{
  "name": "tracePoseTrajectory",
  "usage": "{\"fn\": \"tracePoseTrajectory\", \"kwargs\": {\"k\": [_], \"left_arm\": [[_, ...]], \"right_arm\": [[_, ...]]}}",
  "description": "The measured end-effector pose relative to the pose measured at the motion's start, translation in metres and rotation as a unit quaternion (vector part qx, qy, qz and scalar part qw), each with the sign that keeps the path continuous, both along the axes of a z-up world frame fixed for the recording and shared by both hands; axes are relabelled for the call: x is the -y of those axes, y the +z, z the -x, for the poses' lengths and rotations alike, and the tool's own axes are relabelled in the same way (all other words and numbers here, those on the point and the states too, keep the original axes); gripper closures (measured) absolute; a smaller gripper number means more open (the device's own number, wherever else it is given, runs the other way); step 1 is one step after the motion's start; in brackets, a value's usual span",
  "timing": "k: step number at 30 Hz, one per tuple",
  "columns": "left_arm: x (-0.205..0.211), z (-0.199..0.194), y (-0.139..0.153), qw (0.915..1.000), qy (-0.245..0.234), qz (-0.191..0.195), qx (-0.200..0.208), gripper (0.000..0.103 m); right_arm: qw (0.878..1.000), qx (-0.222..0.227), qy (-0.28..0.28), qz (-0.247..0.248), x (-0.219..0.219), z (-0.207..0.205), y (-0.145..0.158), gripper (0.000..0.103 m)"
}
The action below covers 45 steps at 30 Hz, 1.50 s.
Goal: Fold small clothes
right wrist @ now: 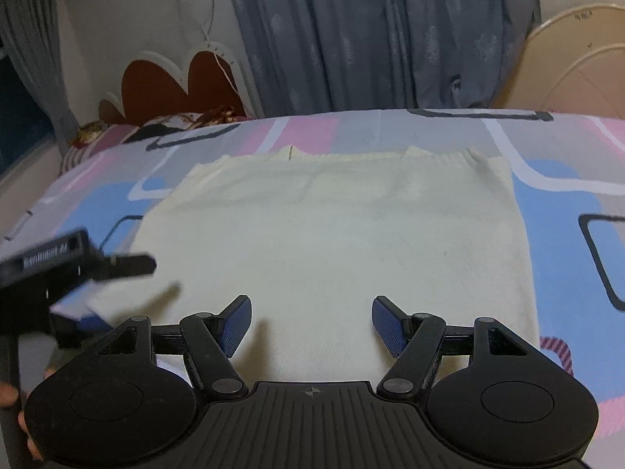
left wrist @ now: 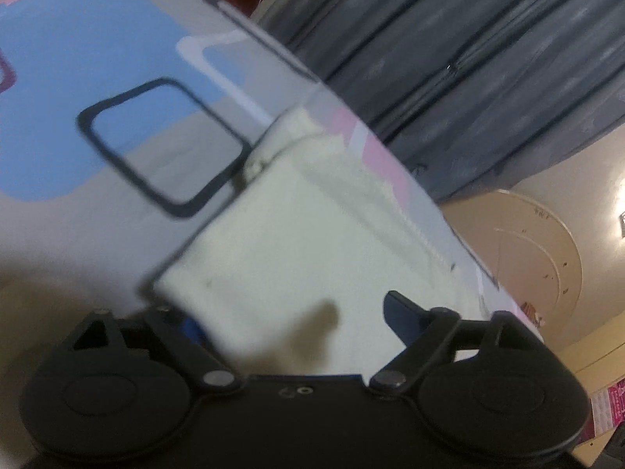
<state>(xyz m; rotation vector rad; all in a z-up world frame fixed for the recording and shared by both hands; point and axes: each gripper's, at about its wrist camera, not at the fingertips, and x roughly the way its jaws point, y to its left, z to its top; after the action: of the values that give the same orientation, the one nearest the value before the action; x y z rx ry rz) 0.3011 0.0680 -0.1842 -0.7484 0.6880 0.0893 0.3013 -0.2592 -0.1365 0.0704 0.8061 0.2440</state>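
A cream knit garment (right wrist: 332, 230) lies flat on a bed sheet (right wrist: 566, 195) patterned in blue, pink and grey. My right gripper (right wrist: 311, 322) is open over the garment's near edge, fingers wide apart and holding nothing. The left gripper (right wrist: 129, 264) shows in the right wrist view at the garment's near left corner. In the blurred, tilted left wrist view, the left gripper (left wrist: 297, 318) is open, and the garment's corner (left wrist: 281, 250) lies between its blue-padded fingers, covering most of the left one.
Grey-blue curtains (right wrist: 371, 31) hang behind the bed. A red heart-shaped headboard (right wrist: 175, 86) and a patterned pillow (right wrist: 168, 123) are at the back left. A beige round piece of furniture (right wrist: 578, 62) stands at the back right.
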Motion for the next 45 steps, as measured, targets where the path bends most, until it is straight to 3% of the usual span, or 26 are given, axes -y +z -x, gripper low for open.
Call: {"fn": "tracePoseTrajectory", "kwargs": {"k": [2, 4, 5, 7, 9, 11, 13, 19, 22, 26, 29, 32, 35, 38, 39, 40, 41, 45], "left_arm": [[-0.002, -0.004, -0.003, 0.9999, 0.011, 0.001, 0.009, 0.038], [-0.005, -0.006, -0.007, 0.9997, 0.019, 0.007, 0.01, 0.061], [-0.007, -0.007, -0.009, 0.9996, 0.023, 0.014, 0.009, 0.066], [-0.013, -0.007, -0.011, 0.9994, 0.025, 0.025, 0.005, 0.095], [-0.016, -0.006, -0.012, 0.9993, 0.016, 0.033, 0.002, 0.096], [-0.014, -0.008, -0.008, 0.9997, 0.004, 0.024, 0.003, 0.096], [-0.013, -0.009, -0.001, 0.9998, -0.007, 0.016, 0.013, 0.096], [0.012, -0.017, 0.041, 0.9937, -0.064, -0.059, 0.07, 0.097], [0.044, -0.023, 0.067, 0.9818, -0.117, -0.111, 0.1, 0.097], [0.097, -0.034, 0.084, 0.9598, -0.2, -0.151, 0.126, 0.097], [0.143, -0.039, 0.079, 0.944, -0.256, -0.166, 0.125, 0.097], [0.185, -0.043, 0.059, 0.9305, -0.308, -0.17, 0.103, 0.097], [0.218, -0.041, 0.039, 0.9134, -0.351, -0.192, 0.074, 0.092], [0.233, -0.03, 0.03, 0.9006, -0.373, -0.214, 0.062, 0.077], [0.234, -0.024, 0.032, 0.9002, -0.375, -0.212, 0.061, 0.063], [0.232, -0.022, 0.035, 0.902, -0.378, -0.201, 0.059, 0.033], [0.23, -0.016, 0.038, 0.9042, -0.376, -0.193, 0.058, 0.021], [0.211, 0.007, 0.061, 0.8998, -0.379, -0.198, 0.086, 0.02]], "right_arm": [[1.0, 0.008, -0.016, 0.007, -0.002, -0.008, -0.004, 0.035], [1.0, 0.007, -0.025, 0.012, -0.006, -0.02, -0.007, 0.035], [0.999, 0.008, -0.027, 0.018, -0.008, -0.026, -0.007, 0.035], [0.999, 0.017, -0.027, 0.033, -0.015, -0.037, -0.008, 0.035], [0.998, 0.022, -0.029, 0.048, -0.021, -0.046, -0.01, 0.035], [0.996, -0.003, -0.022, 0.085, -0.029, -0.053, -0.025, 0.035], [0.993, 0.009, -0.011, 0.118, -0.036, -0.049, -0.035, 0.035], [0.991, 0.021, -0.004, 0.131, -0.036, -0.048, -0.042, 0.035], [0.995, 0.016, -0.008, 0.098, -0.028, -0.048, -0.034, 0.035], [0.997, 0.031, -0.066, 0.025, 0.018, -0.035, -0.006, 0.035], [0.994, 0.032, -0.104, 0.001, 0.057, -0.022, 0.007, 0.035], [0.99, 0.034, -0.14, 0.011, 0.092, -0.007, 0.016, 0.035], [0.983, 0.032, -0.181, 0.013, 0.126, 0.007, 0.022, 0.035], [0.979, 0.029, -0.203, -0.005, 0.149, 0.014, 0.029, 0.035], [0.978, 0.03, -0.204, -0.012, 0.153, 0.015, 0.031, 0.035], [0.979, 0.033, -0.202, -0.024, 0.156, 0.016, 0.034, 0.035], [0.979, 0.035, -0.199, -0.036, 0.159, 0.015, 0.036, 0.035], [0.981, 0.024, -0.167, -0.096, 0.156, 0.007, 0.043, 0.035]]}}
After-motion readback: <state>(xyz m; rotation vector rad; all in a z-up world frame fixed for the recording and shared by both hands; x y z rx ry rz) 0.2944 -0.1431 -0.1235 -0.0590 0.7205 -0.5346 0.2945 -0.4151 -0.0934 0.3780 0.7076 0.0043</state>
